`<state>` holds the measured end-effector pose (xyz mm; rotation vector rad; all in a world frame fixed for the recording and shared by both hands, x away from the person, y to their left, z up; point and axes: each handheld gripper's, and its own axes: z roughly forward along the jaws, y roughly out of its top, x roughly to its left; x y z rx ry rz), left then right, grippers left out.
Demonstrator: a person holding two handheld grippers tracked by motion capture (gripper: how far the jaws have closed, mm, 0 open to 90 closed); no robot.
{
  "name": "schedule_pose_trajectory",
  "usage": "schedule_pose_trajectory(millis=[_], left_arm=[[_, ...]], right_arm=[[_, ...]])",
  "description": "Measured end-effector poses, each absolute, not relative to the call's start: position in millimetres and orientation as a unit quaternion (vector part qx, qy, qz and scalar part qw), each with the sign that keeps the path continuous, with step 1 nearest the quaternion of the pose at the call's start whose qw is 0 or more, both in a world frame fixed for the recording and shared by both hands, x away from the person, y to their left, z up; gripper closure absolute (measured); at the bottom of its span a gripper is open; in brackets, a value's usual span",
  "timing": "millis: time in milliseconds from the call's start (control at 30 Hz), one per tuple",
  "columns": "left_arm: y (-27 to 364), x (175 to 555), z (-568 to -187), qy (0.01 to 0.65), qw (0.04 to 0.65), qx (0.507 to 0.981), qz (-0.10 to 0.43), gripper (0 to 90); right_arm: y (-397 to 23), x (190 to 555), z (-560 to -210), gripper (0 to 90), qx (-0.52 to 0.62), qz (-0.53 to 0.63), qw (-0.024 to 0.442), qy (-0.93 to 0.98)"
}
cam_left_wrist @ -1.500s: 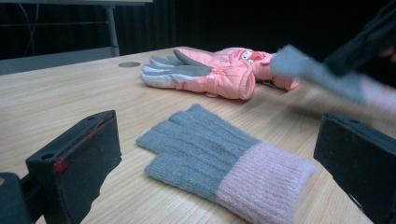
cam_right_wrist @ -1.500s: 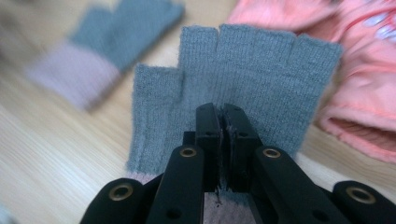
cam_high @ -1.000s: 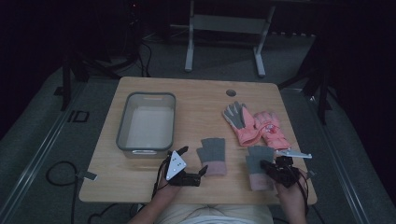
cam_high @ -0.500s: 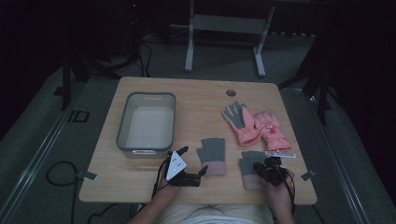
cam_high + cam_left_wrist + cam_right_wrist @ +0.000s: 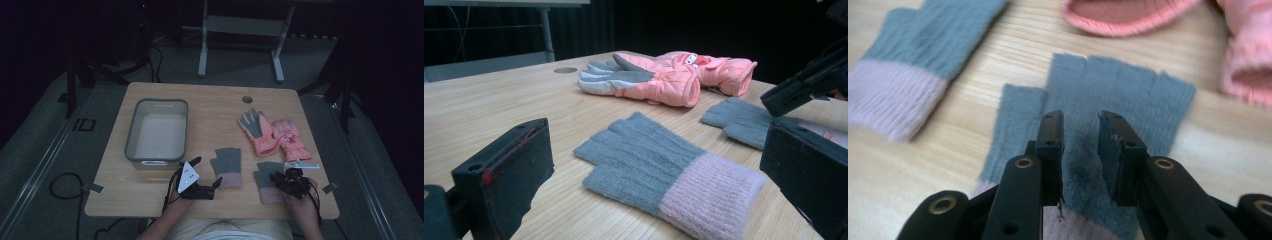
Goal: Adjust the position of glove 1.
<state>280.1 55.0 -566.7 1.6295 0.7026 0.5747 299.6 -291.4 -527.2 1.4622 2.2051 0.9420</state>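
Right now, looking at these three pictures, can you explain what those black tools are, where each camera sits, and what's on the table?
A person sits at a wooden table holding a two-jaw gripper in each hand. One camera looks down from above; the other two ride on the grippers and look out along their black jaws. The left gripper rests near the table's front edge with its jaws wide apart, holding nothing. The right gripper points down over the right grey fingerless glove; its jaws have just been opening and stand slightly apart above the knit, gripping nothing. A matching grey glove with a pink cuff lies between the hands. Farther back lie two pink padded gloves and a grey plastic bin.
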Motion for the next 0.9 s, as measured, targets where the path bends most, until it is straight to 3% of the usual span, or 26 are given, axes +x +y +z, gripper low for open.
schedule_pose_trajectory(millis=[333, 633, 900], left_arm=[[56.4, 280.5, -566.8, 0.308, 0.598, 0.698, 0.244, 0.0], [56.6, 280.3, -566.8, 0.309, 0.597, 0.698, 0.245, 0.0], [56.4, 280.5, -566.8, 0.308, 0.597, 0.699, 0.244, 0.0]], right_arm=[[-304.3, 294.1, -513.0, 62.5, 0.441, 0.320, 0.174, 0.820], [-301.2, 295.8, -526.9, 58.7, 0.426, 0.307, 0.170, 0.834], [-301.1, 296.9, -540.9, 74.0, 0.450, 0.283, 0.169, 0.830]])
